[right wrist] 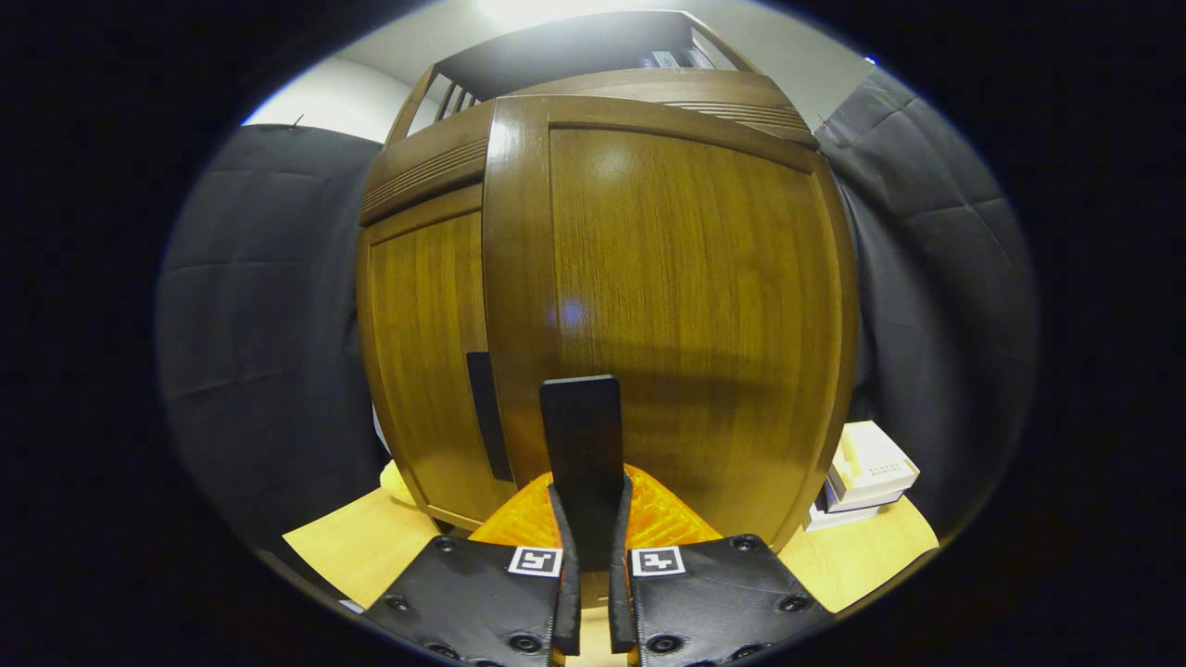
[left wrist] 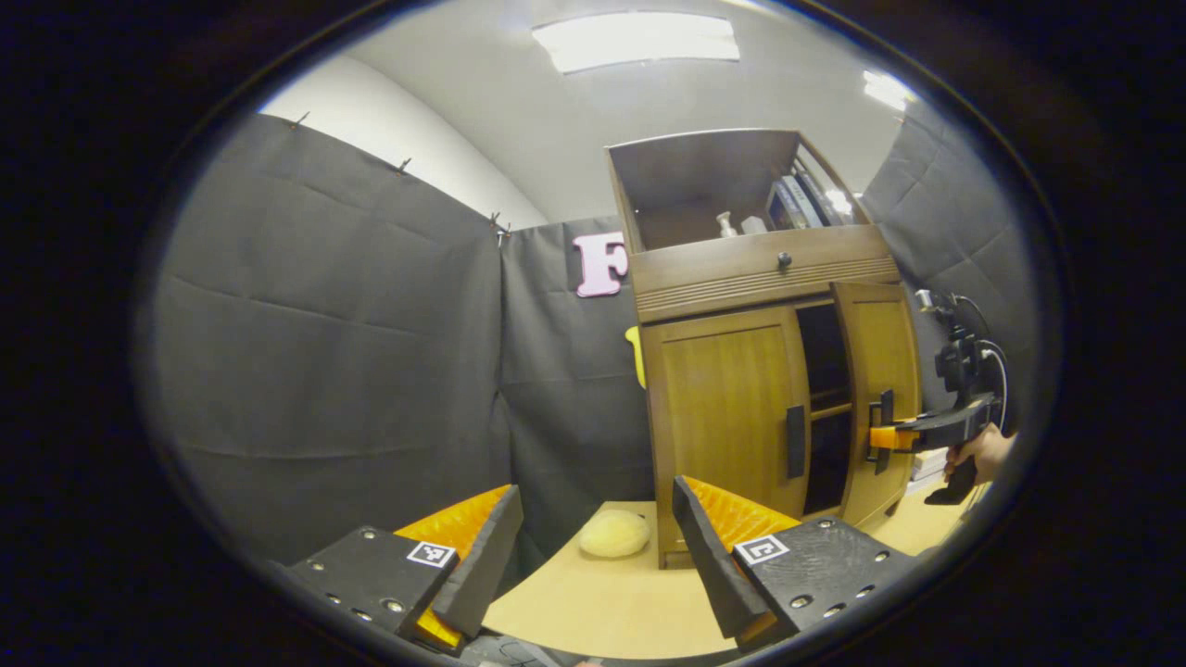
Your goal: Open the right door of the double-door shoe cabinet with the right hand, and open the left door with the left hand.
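We clamp the right gripper [right wrist: 593, 542] on the right door's handle [right wrist: 581, 435] to swing it, while the left gripper [left wrist: 593, 547] waits with jaws wide and empty near the closed left door [left wrist: 727, 417].

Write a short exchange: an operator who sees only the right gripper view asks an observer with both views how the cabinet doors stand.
Operator: My right gripper is shut on the handle. Is the right door open?
Observer: Partly. The left gripper view shows a dark gap with a shelf beside it.
Operator: Where is the left gripper?
Observer: It is open, holds nothing, and is short of the left door.
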`<state>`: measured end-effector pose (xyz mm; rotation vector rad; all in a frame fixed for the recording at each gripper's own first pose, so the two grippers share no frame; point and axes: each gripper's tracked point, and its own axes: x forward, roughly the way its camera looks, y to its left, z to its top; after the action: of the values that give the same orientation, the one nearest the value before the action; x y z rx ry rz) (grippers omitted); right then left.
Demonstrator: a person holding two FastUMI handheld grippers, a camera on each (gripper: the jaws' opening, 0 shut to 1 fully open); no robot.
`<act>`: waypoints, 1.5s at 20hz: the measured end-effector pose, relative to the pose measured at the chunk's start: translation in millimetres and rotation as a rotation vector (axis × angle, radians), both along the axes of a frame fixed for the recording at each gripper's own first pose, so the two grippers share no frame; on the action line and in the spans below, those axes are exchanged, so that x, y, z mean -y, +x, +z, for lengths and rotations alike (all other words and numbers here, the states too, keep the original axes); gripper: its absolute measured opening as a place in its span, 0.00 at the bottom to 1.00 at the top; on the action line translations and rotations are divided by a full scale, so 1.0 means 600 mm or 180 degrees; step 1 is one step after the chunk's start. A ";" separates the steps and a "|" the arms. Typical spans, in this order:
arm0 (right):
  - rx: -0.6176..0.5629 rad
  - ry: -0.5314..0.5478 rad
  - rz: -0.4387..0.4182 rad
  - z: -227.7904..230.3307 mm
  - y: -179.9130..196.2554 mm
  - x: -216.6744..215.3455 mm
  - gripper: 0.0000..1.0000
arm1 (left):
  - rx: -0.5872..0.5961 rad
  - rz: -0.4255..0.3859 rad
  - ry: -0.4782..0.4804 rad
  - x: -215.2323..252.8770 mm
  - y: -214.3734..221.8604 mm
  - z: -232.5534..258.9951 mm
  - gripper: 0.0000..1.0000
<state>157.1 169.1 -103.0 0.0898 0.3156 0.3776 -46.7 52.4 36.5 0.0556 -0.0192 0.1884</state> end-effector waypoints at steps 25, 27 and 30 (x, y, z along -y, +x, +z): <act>-0.0072 -0.0146 -0.0165 0.011 -0.115 0.191 0.13 | -0.0040 -0.0822 -0.0173 0.034 0.007 0.016 0.92; -0.0074 -0.0168 -0.0199 0.014 -0.118 0.207 0.10 | -0.0040 -0.0874 -0.0191 0.034 0.007 0.020 0.92; -0.0075 -0.0200 -0.0252 0.014 -0.124 0.233 0.13 | -0.0034 -0.0953 -0.0217 0.033 0.009 0.024 0.92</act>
<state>82.7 29.3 -94.8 0.0450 0.3458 0.2881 -41.0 32.5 51.1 -0.0147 -0.0102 -0.1105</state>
